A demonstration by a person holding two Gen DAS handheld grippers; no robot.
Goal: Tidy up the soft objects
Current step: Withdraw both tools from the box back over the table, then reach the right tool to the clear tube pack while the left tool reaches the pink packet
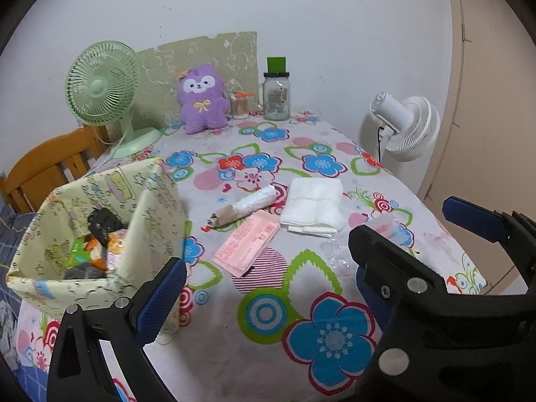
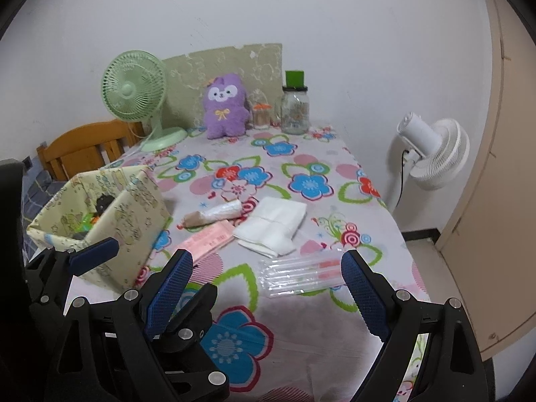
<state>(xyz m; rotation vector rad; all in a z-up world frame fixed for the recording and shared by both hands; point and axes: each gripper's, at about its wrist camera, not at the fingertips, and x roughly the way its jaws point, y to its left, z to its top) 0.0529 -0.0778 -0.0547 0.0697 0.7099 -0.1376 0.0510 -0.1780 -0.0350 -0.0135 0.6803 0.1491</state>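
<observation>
A folded white cloth [image 1: 313,206] [image 2: 273,226] lies mid-table beside a rolled white bundle with a brown end [image 1: 246,205] [image 2: 214,214] and a flat pink packet [image 1: 248,248] [image 2: 207,239]. A clear plastic packet [image 2: 299,276] lies near the front, also in the left wrist view [image 1: 338,254]. A pale patterned fabric box [image 1: 97,231] [image 2: 100,221] at the left holds several small items. A purple plush toy [image 1: 201,98] [image 2: 226,107] sits at the back. My left gripper [image 1: 268,288] is open and empty above the front of the table. My right gripper [image 2: 266,293] is open and empty, just short of the clear packet.
The table wears a flowered cloth [image 1: 268,315]. At the back stand a green desk fan [image 1: 100,90], a glass jar with a green lid [image 1: 276,97] and a small jar of sticks [image 1: 241,105]. A white floor fan [image 2: 432,154] stands right of the table, a wooden chair [image 1: 50,167] to the left.
</observation>
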